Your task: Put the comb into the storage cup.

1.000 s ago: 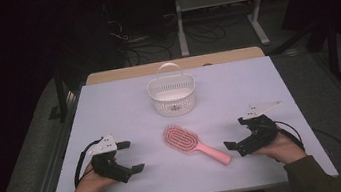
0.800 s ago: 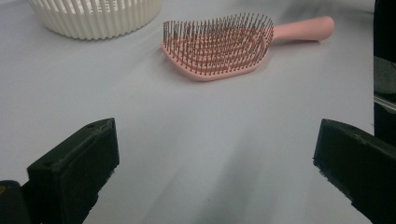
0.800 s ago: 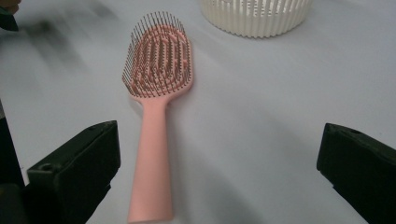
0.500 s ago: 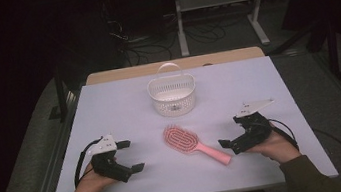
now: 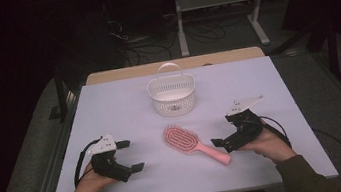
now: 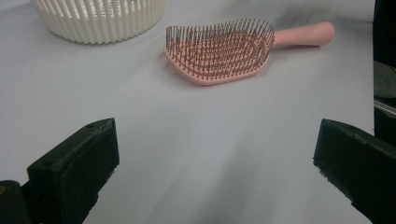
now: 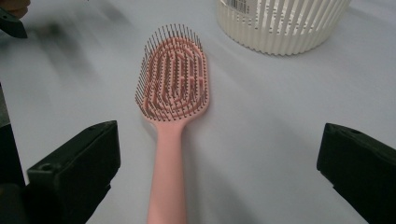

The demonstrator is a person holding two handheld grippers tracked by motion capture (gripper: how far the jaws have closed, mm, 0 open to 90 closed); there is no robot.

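A pink hairbrush point(image 5: 183, 139) lies bristles up in the middle of the white table point(image 5: 119, 108), its handle pointing toward the near right. Behind it stands a white slotted basket point(image 5: 172, 95) with a handle. My right gripper point(image 5: 223, 130) is open just right of the handle's end, not touching it. In the right gripper view the brush point(image 7: 175, 86) runs away from me, its handle between the open gripper point(image 7: 217, 172) jaws. My left gripper point(image 5: 130, 155) rests open at the near left. The left gripper view has the brush point(image 6: 219, 51) well beyond the open gripper point(image 6: 215, 168).
The basket point(image 7: 280, 23) sits just beyond the brush head, and its wall point(image 6: 98, 18) is at the upper left of the left gripper view. Cables trail from both grippers. A wooden strip point(image 5: 174, 65) borders the table's far edge; dark floor and shelving lie beyond.
My right gripper has slid a little to the left, closer to the end of the brush handle. The left gripper, brush and basket have stayed put.
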